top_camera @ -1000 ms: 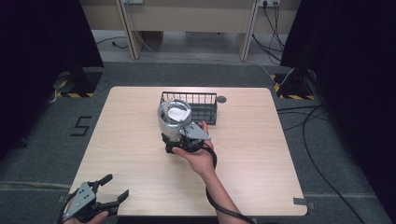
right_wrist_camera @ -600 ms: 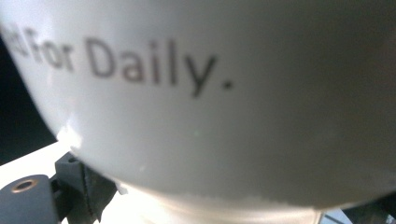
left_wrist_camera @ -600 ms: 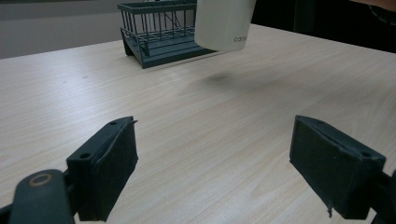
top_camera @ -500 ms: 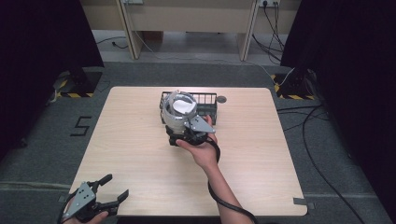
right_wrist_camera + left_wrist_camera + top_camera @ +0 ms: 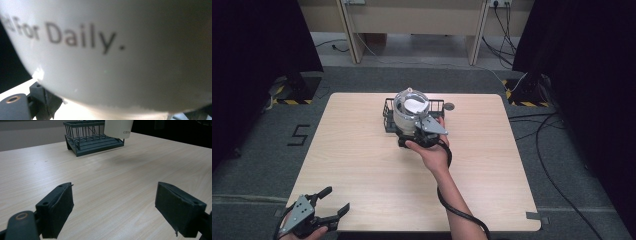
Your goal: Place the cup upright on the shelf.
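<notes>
right hand-held gripper (image 5: 412, 131) holds a white cup (image 5: 408, 111) w/ its jaws shut on it, i think, up over the black wire rack (image 5: 388, 116). left hand-held gripper (image 5: 323, 205) is wide open w/ nothing in it, at the near surface (image 5: 362, 165) edge.

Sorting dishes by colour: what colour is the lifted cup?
White cup with dark lettering, clearest in the right gripper view.

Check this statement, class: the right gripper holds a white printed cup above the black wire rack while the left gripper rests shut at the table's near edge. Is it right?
One detail is wrong: the left gripper is open, its jaws wide apart in the left gripper view. The rest stands: the right gripper holds the white printed cup above the black wire rack.
</notes>
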Tool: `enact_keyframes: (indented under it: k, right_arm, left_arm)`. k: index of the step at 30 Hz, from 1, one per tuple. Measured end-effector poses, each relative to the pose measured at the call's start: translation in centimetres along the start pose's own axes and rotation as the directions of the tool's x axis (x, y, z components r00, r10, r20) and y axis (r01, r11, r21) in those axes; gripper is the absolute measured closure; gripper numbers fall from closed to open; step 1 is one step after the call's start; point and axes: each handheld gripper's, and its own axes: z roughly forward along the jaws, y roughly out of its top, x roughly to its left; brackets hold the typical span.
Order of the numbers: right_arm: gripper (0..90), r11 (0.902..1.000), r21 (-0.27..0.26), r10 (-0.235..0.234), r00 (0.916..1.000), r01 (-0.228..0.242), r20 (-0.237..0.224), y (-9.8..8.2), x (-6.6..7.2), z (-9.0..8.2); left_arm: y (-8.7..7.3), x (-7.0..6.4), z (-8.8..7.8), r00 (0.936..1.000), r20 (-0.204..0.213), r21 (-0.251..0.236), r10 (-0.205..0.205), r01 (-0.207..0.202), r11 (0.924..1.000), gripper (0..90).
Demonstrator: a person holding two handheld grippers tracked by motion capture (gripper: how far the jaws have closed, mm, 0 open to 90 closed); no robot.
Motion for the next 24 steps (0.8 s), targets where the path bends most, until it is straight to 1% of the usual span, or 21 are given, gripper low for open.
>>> enact_keyframes:
  k: [1, 3, 4, 12, 15, 16, 17, 24]
  right_arm:
    - [9.9, 1.0, -0.002, 0.002, 1.0, -0.002, 0.007, 0.3, -0.3, 0.1]
    - [9.9, 1.0, -0.002, 0.001, 1.0, -0.001, 0.009, 0.3, -0.4, 0.1]
    - [9.9, 1.0, -0.002, 0.001, 0.9998, -0.001, 0.018, 0.6, -0.7, 0.2]
    - [9.9, 1.0, -0.006, 0.003, 0.9992, -0.003, 0.041, 1.3, -1.6, 0.5]
    - [9.9, 1.0, -0.007, 0.005, 0.9988, -0.005, 0.049, 1.6, -1.8, 0.7]
    - [9.9, 0.9999, -0.008, 0.014, 0.9987, -0.013, 0.049, 1.7, -1.9, 0.8]
    - [9.9, 0.9999, -0.009, 0.006, 0.9986, -0.006, 0.053, 1.8, -2.0, 0.8]
    - [9.9, 0.9999, -0.013, 0.011, 0.9977, -0.01, 0.067, 2.4, -2.6, 1.2]
  left_arm:
    - [0.0, 0.0, 0.0, 1.0, 0.0, 0.0, 0.0, 0.0, 1.0, 14.4]
    - [0.0, 0.0, 0.0, 1.0, -0.001, 0.0, -0.001, 0.001, 1.0, 14.4]
    - [0.0, 0.0, 0.0, 1.0, -0.001, 0.001, 0.0, 0.0, 1.0, 14.4]
    - [0.0, 0.0, 0.0, 1.0, 0.0, -0.003, -0.004, 0.004, 1.0, 14.4]
    - [0.0, 0.0, 0.0, 1.0, -0.001, -0.003, -0.005, 0.005, 1.0, 14.4]
    - [0.0, 0.0, 0.0, 1.0, -0.001, -0.003, -0.005, 0.005, 1.0, 14.4]
    - [0.0, 0.0, 0.0, 1.0, -0.001, -0.003, -0.005, 0.005, 1.0, 14.4]
    - [0.0, 0.1, 0.0, 1.0, -0.002, -0.001, -0.006, 0.006, 1.0, 14.4]
